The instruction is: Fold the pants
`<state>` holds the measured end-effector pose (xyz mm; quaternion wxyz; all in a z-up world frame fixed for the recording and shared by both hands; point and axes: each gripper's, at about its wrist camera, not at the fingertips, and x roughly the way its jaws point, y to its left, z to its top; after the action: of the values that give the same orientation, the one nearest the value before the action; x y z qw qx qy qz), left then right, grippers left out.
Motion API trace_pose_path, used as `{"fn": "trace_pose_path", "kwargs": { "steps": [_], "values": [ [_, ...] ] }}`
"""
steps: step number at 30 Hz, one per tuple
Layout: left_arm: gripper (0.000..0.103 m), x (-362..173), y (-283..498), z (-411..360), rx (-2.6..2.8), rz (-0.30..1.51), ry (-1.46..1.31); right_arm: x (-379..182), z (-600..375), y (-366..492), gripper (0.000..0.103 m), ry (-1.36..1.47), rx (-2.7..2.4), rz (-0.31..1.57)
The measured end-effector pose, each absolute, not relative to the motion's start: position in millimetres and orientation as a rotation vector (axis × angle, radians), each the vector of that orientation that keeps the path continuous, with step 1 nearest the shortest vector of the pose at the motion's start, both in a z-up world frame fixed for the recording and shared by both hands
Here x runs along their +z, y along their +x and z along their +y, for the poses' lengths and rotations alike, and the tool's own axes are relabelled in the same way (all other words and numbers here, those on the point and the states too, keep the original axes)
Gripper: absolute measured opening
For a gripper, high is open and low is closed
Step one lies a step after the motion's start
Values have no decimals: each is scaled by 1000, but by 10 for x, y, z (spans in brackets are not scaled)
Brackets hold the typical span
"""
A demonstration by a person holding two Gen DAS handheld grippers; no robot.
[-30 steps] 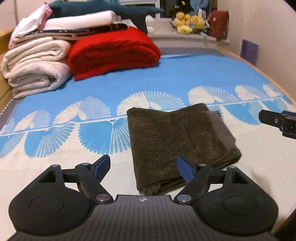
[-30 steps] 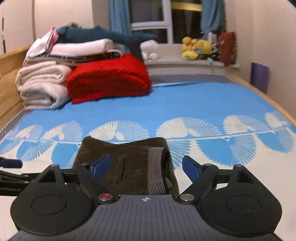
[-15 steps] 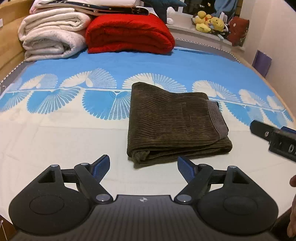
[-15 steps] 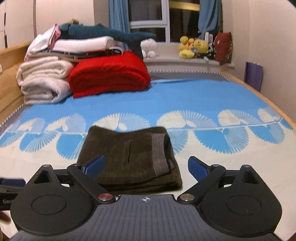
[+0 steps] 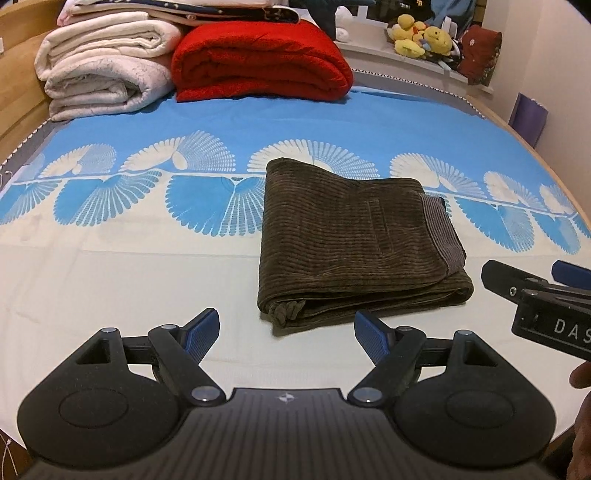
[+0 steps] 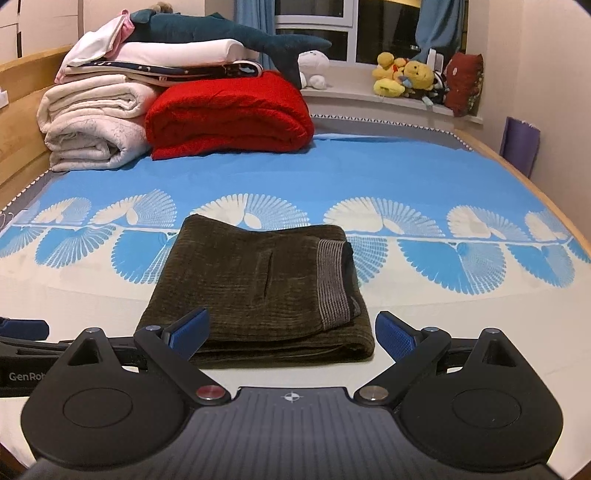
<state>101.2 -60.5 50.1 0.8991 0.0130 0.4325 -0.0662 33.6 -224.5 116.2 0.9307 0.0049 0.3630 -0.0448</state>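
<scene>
Dark olive corduroy pants [image 5: 354,240] lie folded into a compact rectangle on the bed, grey ribbed waistband at their right edge. My left gripper [image 5: 286,332] hovers open just short of the bundle's near left corner, nothing between its blue pads. In the right wrist view the same pants [image 6: 258,284] sit straight ahead, and my right gripper [image 6: 295,332] stands wide open at their near edge, clear of the cloth. The right gripper's tip [image 5: 535,284] shows at the right of the left wrist view; the left gripper's side [image 6: 22,347] shows at the left of the right wrist view.
A blue and white patterned sheet [image 6: 406,184] covers the bed. At the back left are a folded red blanket [image 6: 229,114], rolled cream blankets [image 6: 92,122] and stacked linens with a plush shark [image 6: 229,33]. Plush toys [image 6: 406,77] line the windowsill. A wooden bed rail runs along the right.
Both grippers have drawn back toward the near edge of the bed, so the folded pants sit farther ahead in both views. The right jaws stand wider than a second ago.
</scene>
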Motion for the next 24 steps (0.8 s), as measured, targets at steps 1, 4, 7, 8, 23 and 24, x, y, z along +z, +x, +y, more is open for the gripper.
{"fn": "trace_pose_path", "kwargs": {
  "steps": [1, 4, 7, 8, 23, 24],
  "values": [
    [84, 496, 1014, -610, -136, 897, 28, 1156, -2242, 340, 96, 16, -91, 746],
    [84, 493, 1017, -634, -135, 897, 35, 1144, -2252, 353, 96, 22, -92, 753],
    [84, 491, 1016, -652, -137, 898, 39, 1135, -2252, 360, 96, 13, -90, 759],
    [84, 493, 1014, -656, -139, 895, 41, 1136, -2249, 362, 96, 10, -89, 760],
    [85, 475, 1004, -702, -150, 893, 55, 1146, -2278, 350, 96, 1, -81, 763],
    [85, 474, 1005, -706, -151, 894, 55, 1144, -2279, 349, 96, 0, -81, 764]
  ]
}}
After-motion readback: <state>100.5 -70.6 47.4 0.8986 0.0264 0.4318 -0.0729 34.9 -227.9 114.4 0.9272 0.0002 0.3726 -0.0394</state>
